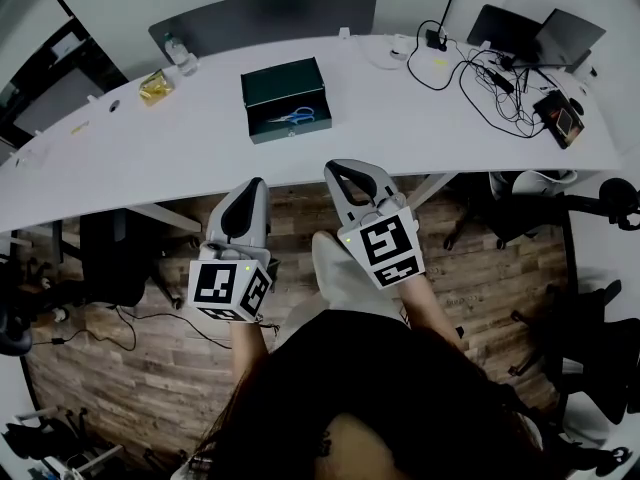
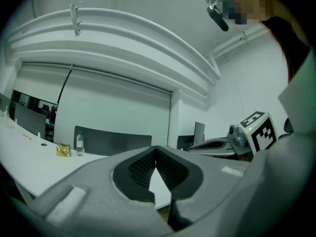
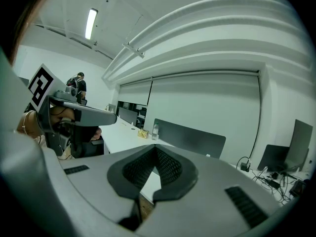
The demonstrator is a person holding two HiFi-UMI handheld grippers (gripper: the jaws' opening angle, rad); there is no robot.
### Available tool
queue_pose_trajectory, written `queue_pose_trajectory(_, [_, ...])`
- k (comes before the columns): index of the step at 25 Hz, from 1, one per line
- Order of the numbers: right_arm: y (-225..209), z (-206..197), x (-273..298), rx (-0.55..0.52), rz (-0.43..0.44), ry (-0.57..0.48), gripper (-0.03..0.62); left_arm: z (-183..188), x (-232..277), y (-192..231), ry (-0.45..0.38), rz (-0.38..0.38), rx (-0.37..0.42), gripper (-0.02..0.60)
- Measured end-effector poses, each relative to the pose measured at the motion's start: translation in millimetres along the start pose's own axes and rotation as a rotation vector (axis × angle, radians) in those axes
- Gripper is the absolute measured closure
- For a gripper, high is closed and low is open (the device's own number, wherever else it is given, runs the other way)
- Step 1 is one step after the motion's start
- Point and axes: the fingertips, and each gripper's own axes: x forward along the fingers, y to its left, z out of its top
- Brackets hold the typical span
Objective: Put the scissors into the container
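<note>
Table (image 1: 150, 148), long and white, with a dark green container (image 1: 290, 134) open near the middle. Left gripper (image 1: 255, 186) and right gripper (image 1: 345, 171) held low, just short of the table edge and well apart from the container. Jaws of both pressed together, pinching nothing. Blue scissors (image 1: 292, 118) lying inside the container already. Job most likely done, with nothing left to pick up. Next move, at a guess: only resting, with both grippers kept clear of the container. No words to read anywhere, just black and white square markers (image 1: 388, 246) on the cubes.
</note>
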Motion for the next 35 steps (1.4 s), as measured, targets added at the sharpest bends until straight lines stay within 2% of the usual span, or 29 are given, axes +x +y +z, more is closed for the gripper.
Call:
queue_pose_trajectory(11, [4.9,-4.3,-13.9,0.005,-0.001,-0.002,0.586,-5.4,-8.7,-15.5,0.013,-0.010,0.009,0.571])
queue_pose_trajectory(35, [14.3,0.3,-21.2,-0.010,0.033,-0.019,0.586,-6.5,-15.9,-21.7,0.001,0.007,0.004,0.571])
